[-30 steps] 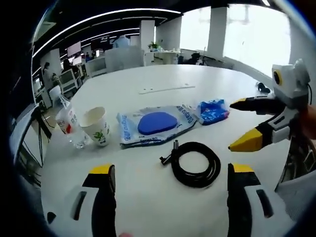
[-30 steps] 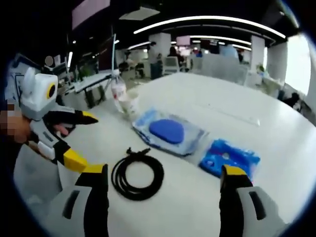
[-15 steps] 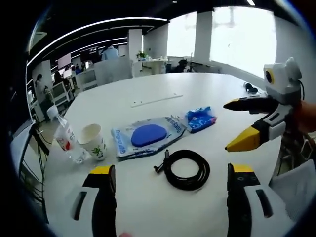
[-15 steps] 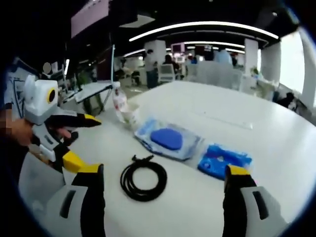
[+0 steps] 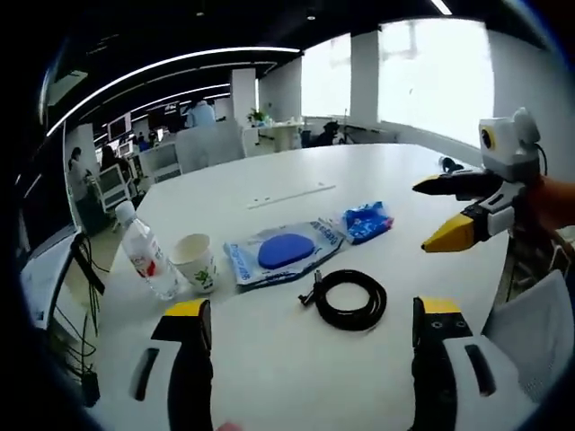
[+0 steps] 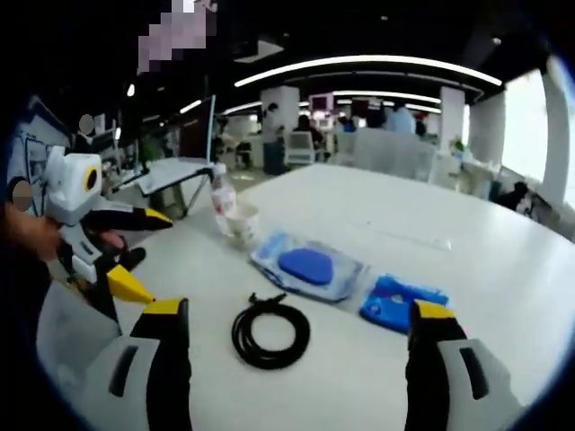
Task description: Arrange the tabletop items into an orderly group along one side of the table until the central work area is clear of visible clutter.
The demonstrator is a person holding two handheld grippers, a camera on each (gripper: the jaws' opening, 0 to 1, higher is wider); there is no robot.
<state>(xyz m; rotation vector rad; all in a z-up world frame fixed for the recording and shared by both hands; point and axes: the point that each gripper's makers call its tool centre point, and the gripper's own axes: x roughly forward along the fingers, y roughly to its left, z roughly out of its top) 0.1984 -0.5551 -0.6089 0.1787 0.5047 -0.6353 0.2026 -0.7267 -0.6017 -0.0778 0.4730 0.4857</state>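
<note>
Currently both claws, left claw [image 5: 305, 328] & right claw [image 6: 292, 328], hover spread & empty over the counter [image 5: 377, 171]; reaching carelessly could tip the paper cup [image 5: 197, 263] or water bottle [image 5: 148, 260] beside it.

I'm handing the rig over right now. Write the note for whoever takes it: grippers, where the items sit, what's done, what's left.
Left gripper: open, empty, above the near table edge.
Right gripper: open, empty.
Items, none grouped yet: water bottle and paper cup side by side; clear bag with blue pad mid-table; small blue packet beside it; coiled black cable nearest the grippers.
Done: nothing visible.
Left: move all five to one side of the white table.
</note>
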